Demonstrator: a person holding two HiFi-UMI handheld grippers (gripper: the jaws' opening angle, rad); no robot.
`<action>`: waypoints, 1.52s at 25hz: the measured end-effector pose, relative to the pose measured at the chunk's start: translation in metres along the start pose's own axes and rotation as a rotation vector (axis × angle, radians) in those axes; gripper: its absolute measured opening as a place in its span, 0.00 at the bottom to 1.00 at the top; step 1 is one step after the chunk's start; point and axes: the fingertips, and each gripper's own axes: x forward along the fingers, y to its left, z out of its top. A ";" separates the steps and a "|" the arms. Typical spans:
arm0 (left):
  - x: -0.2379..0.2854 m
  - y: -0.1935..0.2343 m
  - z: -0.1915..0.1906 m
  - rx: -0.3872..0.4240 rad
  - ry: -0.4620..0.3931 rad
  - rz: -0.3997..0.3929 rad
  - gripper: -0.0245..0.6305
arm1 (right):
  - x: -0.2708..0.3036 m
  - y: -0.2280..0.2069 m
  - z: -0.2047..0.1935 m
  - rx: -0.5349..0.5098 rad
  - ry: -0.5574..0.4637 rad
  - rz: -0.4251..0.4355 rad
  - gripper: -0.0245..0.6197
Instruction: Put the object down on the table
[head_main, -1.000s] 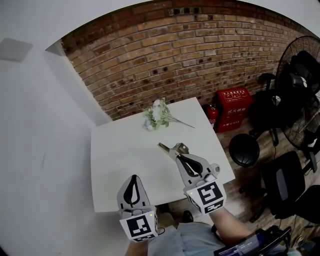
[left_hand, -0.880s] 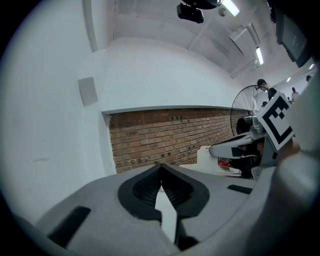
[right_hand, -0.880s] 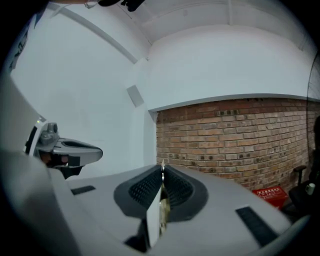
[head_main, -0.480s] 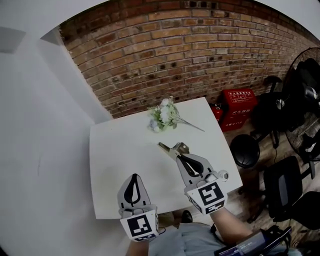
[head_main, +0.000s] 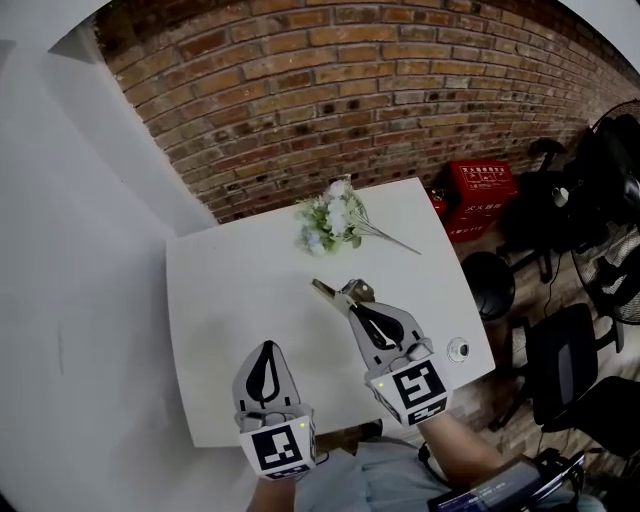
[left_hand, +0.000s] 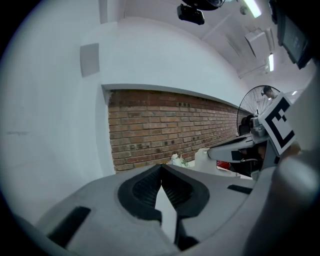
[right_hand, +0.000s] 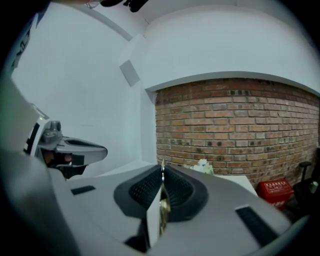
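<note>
My right gripper (head_main: 352, 300) hovers over the middle of the white table (head_main: 225, 290), shut on a thin brass-coloured metal piece (head_main: 324, 290) whose end sticks out toward the far left. In the right gripper view the piece (right_hand: 162, 212) stands edge-on between the pads (right_hand: 150, 192). My left gripper (head_main: 265, 352) is shut and empty over the table's near edge. In the left gripper view its jaws (left_hand: 161, 167) meet at the tip with nothing between them.
A bunch of pale artificial flowers (head_main: 335, 222) lies at the table's far side. A small round object (head_main: 458, 349) sits near the right edge. Beyond are a brick wall (head_main: 380, 90), a red box (head_main: 485, 188), black chairs (head_main: 565, 362) and a fan (head_main: 615, 150).
The head view has swung, so the table and flowers sit further right in frame. Both grippers keep their places over the table, and the right one still holds the metal piece.
</note>
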 end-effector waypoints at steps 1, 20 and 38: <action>0.004 0.002 -0.004 -0.003 0.004 -0.004 0.05 | 0.005 0.000 -0.003 0.000 0.007 0.000 0.08; 0.071 0.024 -0.077 -0.015 0.153 -0.067 0.05 | 0.077 -0.006 -0.073 0.066 0.146 -0.013 0.08; 0.098 0.034 -0.106 -0.054 0.237 -0.071 0.05 | 0.102 -0.012 -0.113 0.098 0.222 -0.011 0.08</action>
